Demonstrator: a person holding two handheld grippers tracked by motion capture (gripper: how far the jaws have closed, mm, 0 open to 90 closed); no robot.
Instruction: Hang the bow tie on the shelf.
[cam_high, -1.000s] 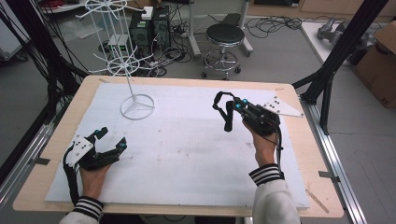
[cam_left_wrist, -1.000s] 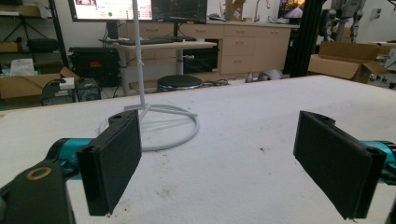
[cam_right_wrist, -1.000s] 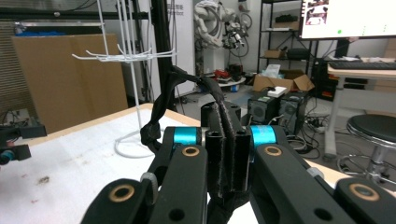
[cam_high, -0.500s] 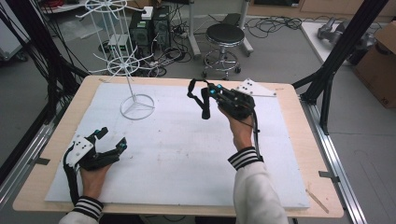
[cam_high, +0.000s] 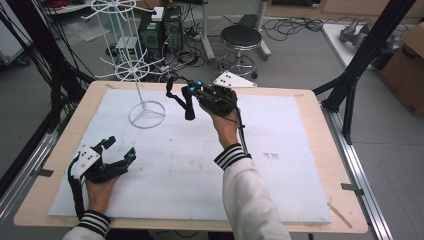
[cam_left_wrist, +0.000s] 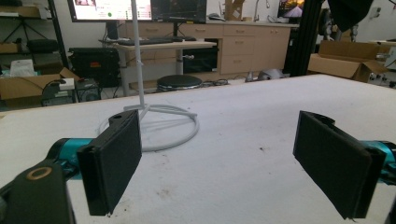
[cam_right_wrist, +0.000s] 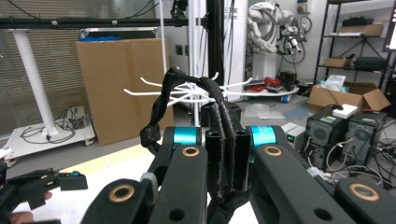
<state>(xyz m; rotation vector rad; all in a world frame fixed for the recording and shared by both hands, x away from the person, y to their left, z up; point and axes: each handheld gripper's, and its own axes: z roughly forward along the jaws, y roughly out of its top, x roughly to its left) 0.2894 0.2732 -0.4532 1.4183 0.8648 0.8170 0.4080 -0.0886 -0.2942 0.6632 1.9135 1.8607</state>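
At the table's near left, the left gripper (cam_high: 118, 152) rests on the white mat (cam_high: 280, 190), its jaws spread wide and empty. Farther back stands a white wire rack (cam_high: 142, 95). To its right, raised above the mat, the right gripper (cam_high: 186, 106) is clamped tight on a black strap (cam_right_wrist: 161, 112), possibly a looped band, beside the rack.
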